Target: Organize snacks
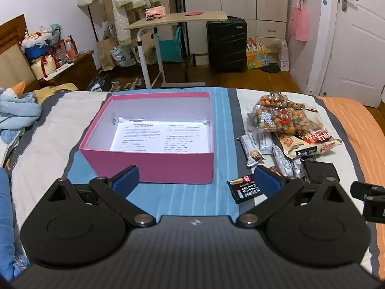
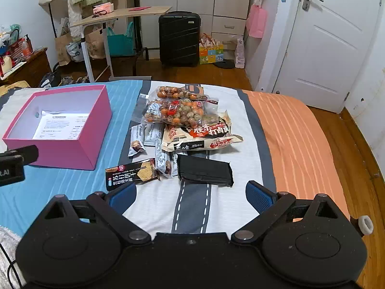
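Note:
An open pink box (image 1: pixel 154 161) (image 2: pixel 72 155) lies on the bed with only a printed sheet inside. To its right is a pile of snacks: two clear bags of wrapped candies (image 1: pixel 284 118) (image 2: pixel 178 113), a large cream bag (image 2: pixel 202 137), several small silver bars (image 1: pixel 252 150) (image 2: pixel 162 159), a black cracker pack (image 1: pixel 245 189) (image 2: pixel 132 174) and a plain black packet (image 2: pixel 204 171). My left gripper (image 1: pixel 196 178) is open and empty, just short of the box's near wall. My right gripper (image 2: pixel 191 196) is open and empty, just short of the black packet.
The striped bed cover (image 2: pixel 288 132) ends at a wooden floor. Beyond stand a rolling side table (image 1: pixel 178 21), a black suitcase (image 1: pixel 227 44), bags and a white door (image 2: pixel 336 48). Blue clothes and a plush toy (image 1: pixel 16 110) lie at the bed's left.

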{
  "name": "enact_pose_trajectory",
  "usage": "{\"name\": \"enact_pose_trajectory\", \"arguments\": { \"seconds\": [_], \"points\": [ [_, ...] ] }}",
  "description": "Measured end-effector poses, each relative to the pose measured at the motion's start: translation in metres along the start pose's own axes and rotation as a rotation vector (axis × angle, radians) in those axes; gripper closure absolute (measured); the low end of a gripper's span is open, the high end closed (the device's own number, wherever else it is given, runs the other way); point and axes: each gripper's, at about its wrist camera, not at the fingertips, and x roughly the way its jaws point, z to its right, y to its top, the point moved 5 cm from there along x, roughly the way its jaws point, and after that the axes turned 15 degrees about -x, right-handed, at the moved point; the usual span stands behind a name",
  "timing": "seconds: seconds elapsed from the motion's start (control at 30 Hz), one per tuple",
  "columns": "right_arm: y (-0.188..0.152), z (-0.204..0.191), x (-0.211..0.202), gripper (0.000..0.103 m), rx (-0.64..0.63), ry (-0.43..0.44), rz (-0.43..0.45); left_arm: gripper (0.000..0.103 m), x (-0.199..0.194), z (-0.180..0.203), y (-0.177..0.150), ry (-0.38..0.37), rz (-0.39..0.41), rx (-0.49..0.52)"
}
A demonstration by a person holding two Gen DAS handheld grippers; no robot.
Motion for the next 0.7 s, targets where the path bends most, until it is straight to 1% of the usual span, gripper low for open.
{"name": "enact_pose_trajectory", "arguments": {
  "seconds": [0.17, 0.27, 0.43, 0.7],
  "points": [
    [0.0005, 0.0012, 0.0004, 0.004, -0.002, 0.001, -0.001, 0.0, -0.0012, -0.0014, -0.0005, 0.02, 0.032, 0.018],
    [0.0003, 0.0023, 0.0012, 0.004, -0.002, -0.001, -0.004, 0.0, 0.0002, 0.0001, -0.0014, 0.032, 0.032, 0.031],
    [-0.0013, 0.003, 0.0022, 0.004, -0.007, -0.007, -0.009, 0.0, 0.0003, 0.0006, -0.0019, 0.014, 0.02, 0.028],
    [-0.0035, 0.0045, 0.0077, 0.004, -0.006, -0.018, -0.014, 0.0, -0.0022, 0.0001, -0.0003, 0.008, 0.031, 0.02]
  ]
}}
